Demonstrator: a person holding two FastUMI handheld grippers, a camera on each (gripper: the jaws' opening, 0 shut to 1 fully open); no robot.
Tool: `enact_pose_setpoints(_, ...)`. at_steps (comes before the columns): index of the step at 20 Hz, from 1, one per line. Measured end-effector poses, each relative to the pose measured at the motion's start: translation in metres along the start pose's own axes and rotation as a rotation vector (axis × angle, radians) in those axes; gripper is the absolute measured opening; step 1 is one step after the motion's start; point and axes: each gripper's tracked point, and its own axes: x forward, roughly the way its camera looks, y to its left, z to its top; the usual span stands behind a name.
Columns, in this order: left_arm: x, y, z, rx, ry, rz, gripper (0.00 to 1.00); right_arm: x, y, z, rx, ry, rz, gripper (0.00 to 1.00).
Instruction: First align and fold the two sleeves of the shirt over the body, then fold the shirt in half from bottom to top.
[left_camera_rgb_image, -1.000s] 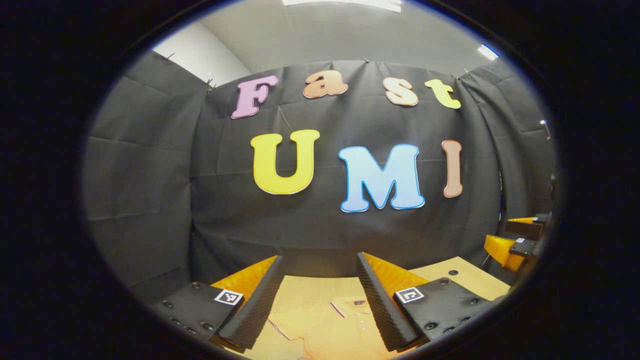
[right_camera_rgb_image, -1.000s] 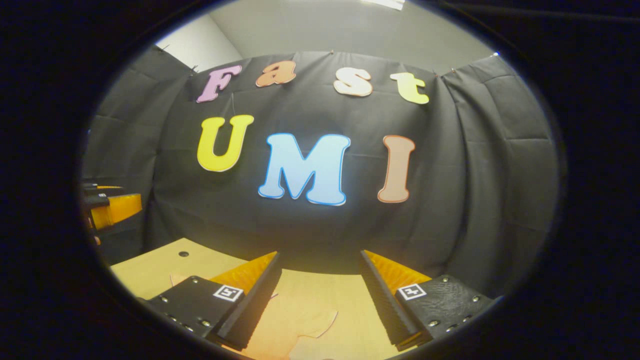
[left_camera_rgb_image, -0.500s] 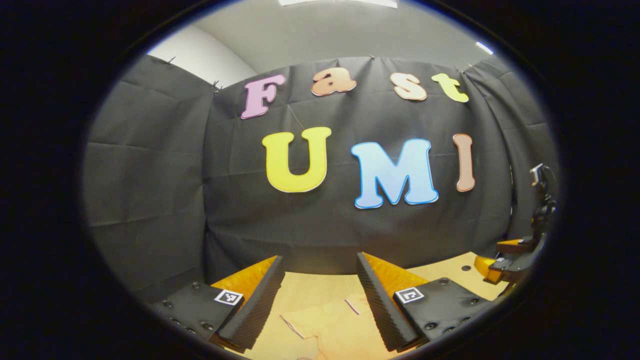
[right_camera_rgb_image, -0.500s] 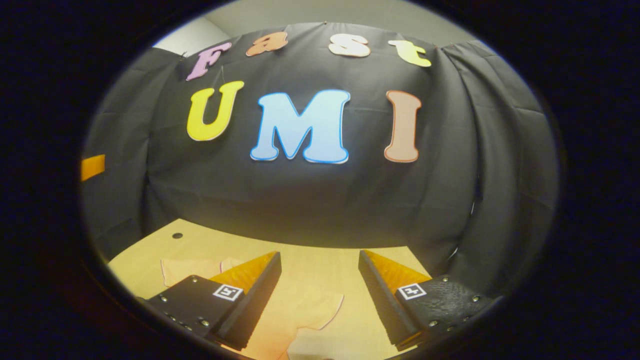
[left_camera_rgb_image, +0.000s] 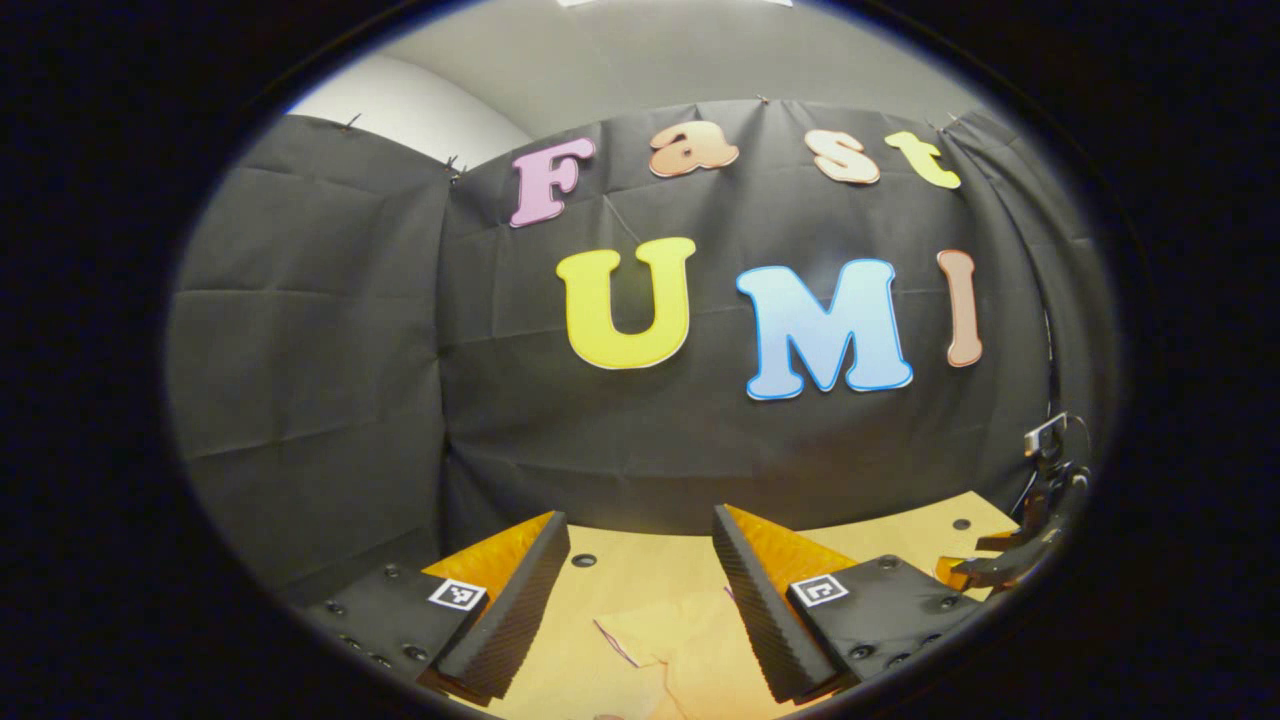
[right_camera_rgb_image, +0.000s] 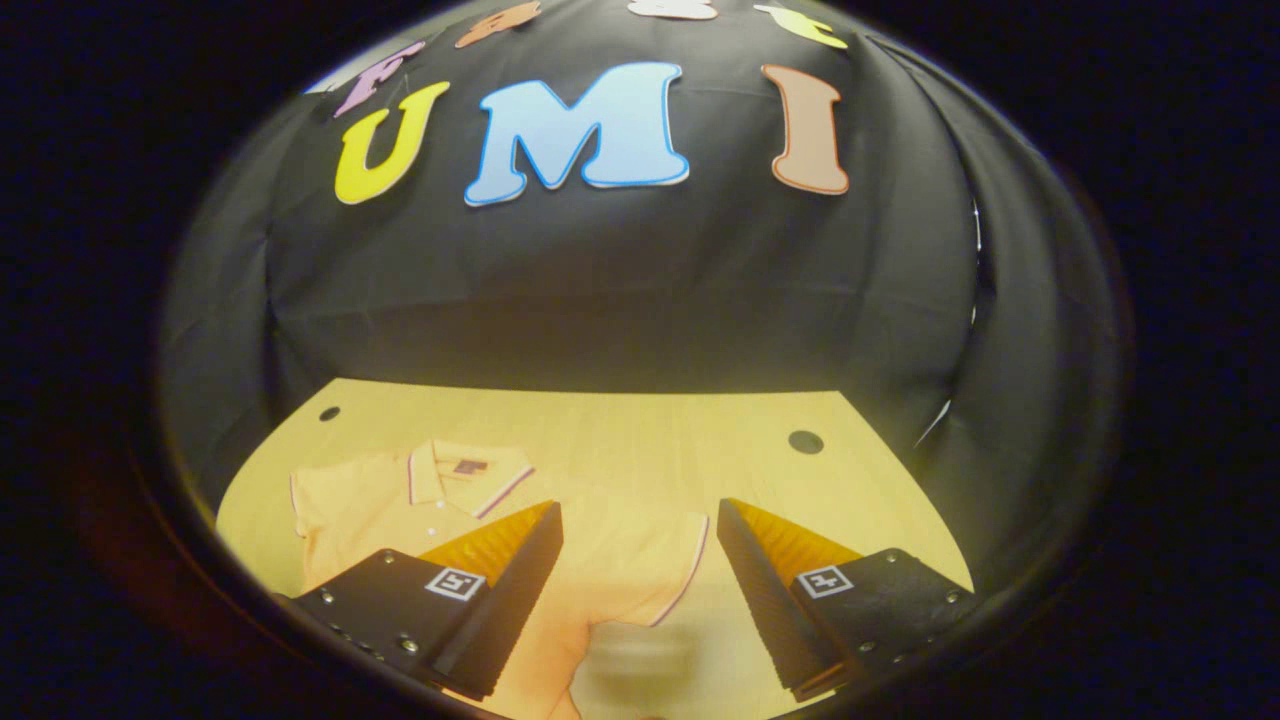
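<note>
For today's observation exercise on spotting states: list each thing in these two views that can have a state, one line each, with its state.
Orange short-sleeved polo shirt: lying flat on the table, sleeves spread, not yet folded.
Shirt collar: folded down.
Left gripper: open, holding nothing, above a shirt sleeve.
Right gripper: open, holding nothing, over the other sleeve.
Light wooden table: bears the shirt.

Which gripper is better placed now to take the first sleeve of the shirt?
Right, probably. The right gripper is open, with a sleeve of the shirt lying between its fingers. The left gripper is open too, but its view shows less of the cloth.
</note>
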Motion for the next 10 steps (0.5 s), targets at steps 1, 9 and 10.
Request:
enact_pose_setpoints(1,0.0,0.002,-0.001,0.001,0.005,0.007,0.96,0.005,-0.003,-0.013,0.002,0.029,-0.001,0.98)
enact_pose_setpoints(9,0.005,0.011,-0.016,0.008,0.047,0.047,0.94,0.051,-0.013,-0.078,0.053,0.217,-0.016,0.98)
enact_pose_setpoints(10,0.006,0.012,-0.017,0.008,0.052,0.049,0.94,0.055,-0.013,-0.082,0.06,0.236,-0.015,0.98)
